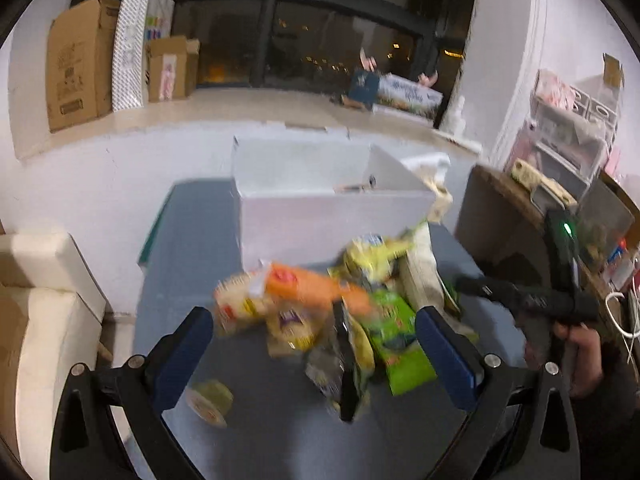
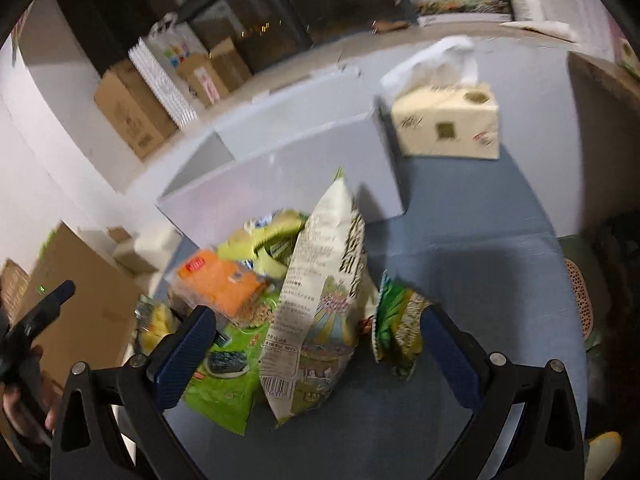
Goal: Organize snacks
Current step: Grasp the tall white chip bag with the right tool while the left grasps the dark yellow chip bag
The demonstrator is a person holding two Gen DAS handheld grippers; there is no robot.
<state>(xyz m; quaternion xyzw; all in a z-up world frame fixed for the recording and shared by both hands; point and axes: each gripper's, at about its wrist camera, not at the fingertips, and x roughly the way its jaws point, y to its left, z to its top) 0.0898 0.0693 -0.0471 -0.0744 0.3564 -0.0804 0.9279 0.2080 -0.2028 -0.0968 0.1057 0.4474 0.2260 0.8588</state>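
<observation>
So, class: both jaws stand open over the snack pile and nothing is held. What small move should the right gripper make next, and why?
Probably ease the right gripper forward and close on the tall white snack bag. It stands between the open jaws, on top of the pile, and the white box waits just behind.

Print on the tall white snack bag [image 2: 320, 300] is too blurred to read. Only its barcode [image 2: 277, 384] is recognisable. No other label legible.
</observation>
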